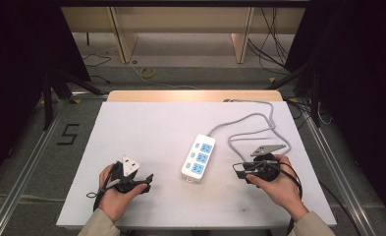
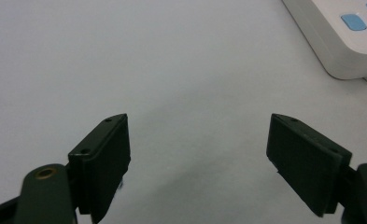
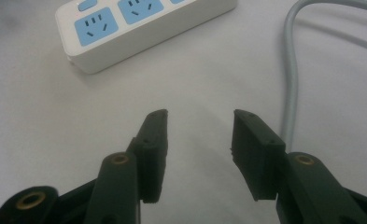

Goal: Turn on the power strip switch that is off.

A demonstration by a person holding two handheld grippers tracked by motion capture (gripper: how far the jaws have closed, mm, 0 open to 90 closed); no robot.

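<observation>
A white power strip (image 1: 199, 157) with blue sockets lies near the middle of the white table, its grey cable (image 1: 259, 120) looping off to the back right. My left gripper (image 1: 147, 181) rests low at the front left, open, jaws pointing right toward the strip; the strip's near end (image 2: 344, 42) sits at the top right of the left gripper view. My right gripper (image 1: 237, 170) rests at the front right, open, jaws pointing left at the strip (image 3: 139, 28). The cable (image 3: 291, 79) runs just right of its jaws. Nothing is between either pair of jaws.
The white table top (image 1: 146, 128) spreads bare to the left and back of the strip. A wooden strip (image 1: 190, 95) edges its far side. Dark curtains, stands and floor cables surround the table.
</observation>
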